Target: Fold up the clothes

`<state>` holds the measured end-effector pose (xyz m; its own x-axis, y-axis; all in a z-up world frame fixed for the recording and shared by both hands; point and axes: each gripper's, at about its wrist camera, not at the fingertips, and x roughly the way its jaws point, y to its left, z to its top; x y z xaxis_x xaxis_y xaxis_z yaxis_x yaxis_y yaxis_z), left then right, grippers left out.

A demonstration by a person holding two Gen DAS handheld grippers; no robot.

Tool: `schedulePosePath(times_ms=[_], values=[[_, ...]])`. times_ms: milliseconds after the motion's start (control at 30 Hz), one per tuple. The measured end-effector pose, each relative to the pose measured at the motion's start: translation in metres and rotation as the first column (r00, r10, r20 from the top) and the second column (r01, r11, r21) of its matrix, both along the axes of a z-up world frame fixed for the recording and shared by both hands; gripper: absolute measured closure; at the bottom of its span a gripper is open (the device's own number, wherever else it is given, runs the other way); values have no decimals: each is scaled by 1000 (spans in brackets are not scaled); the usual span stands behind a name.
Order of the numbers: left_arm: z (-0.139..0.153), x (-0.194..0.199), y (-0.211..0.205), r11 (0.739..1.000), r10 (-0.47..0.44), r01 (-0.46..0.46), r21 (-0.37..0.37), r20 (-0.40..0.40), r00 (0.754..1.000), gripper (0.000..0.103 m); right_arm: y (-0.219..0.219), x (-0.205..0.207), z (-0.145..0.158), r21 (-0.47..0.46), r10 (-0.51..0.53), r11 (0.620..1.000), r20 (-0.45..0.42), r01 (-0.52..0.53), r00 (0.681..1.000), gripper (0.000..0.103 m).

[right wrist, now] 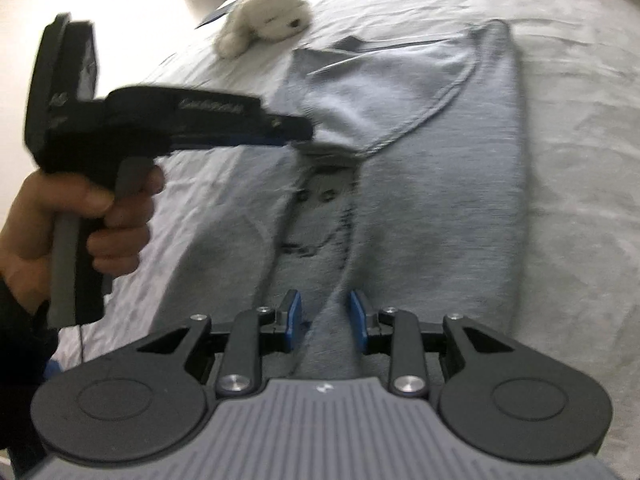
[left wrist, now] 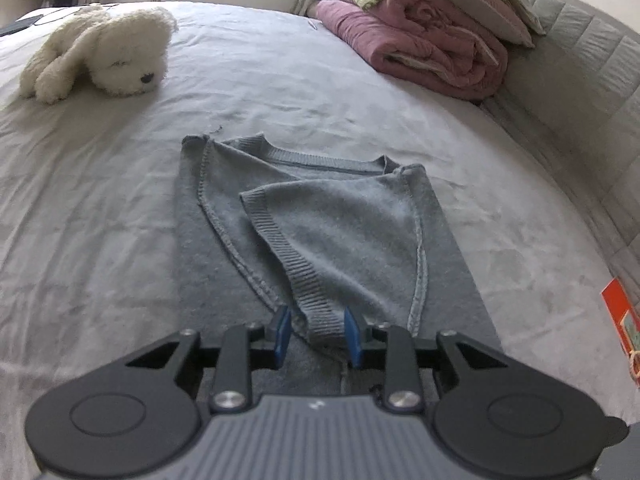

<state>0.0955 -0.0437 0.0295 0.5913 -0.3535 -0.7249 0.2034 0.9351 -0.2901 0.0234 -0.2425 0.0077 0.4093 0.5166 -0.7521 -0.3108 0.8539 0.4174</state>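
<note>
A grey sweater (left wrist: 340,240) lies flat on the bed sheet (left wrist: 100,200), both sleeves folded in across its body. My left gripper (left wrist: 318,332) is open near the sweater's near part, and the ribbed sleeve cuff (left wrist: 316,320) lies loose between its blue pads. In the right wrist view, a hand (right wrist: 100,220) holds that left gripper (right wrist: 308,132), its tip at the cuff (right wrist: 332,152). My right gripper (right wrist: 326,320) hovers open over the sweater (right wrist: 440,220), where a ridge of grey fabric (right wrist: 332,312) runs between its fingers with a gap at the left pad.
A white plush dog (left wrist: 104,56) lies at the far left of the bed, also visible as the plush dog (right wrist: 268,20) in the right wrist view. Folded pink and green blankets (left wrist: 432,48) are stacked at the far right against a padded grey headboard (left wrist: 580,80). An orange item (left wrist: 620,320) sits at the right edge.
</note>
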Motion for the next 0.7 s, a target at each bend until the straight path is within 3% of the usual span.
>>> schedulePosePath(times_ms=[100,233,367,467,567,700], values=[[1,-16,7,1000,3,-3,-1,-6,1000,74,-2,1,0,19,1,1000,-6,-1,1000,71],[-2,-41,16,1000,-3,2,-24,-29,1000,73,-14,3,11,58,-62,997,54,59,997,71],[-12,-55,16,999,-33,31,-41,-37,999,74,-13,13,-3,37,-88,995,0,88,996,72],[-13,-54,19,997,-39,38,-61,-16,999,74,-6,12,2,24,-91,996,40,90,995,70],[-12,-54,22,996,-44,45,-80,6,999,74,-6,10,12,98,-80,993,87,72,993,71],[-2,-47,24,996,-51,55,-72,50,997,73,9,15,4,156,-50,987,65,39,997,71]])
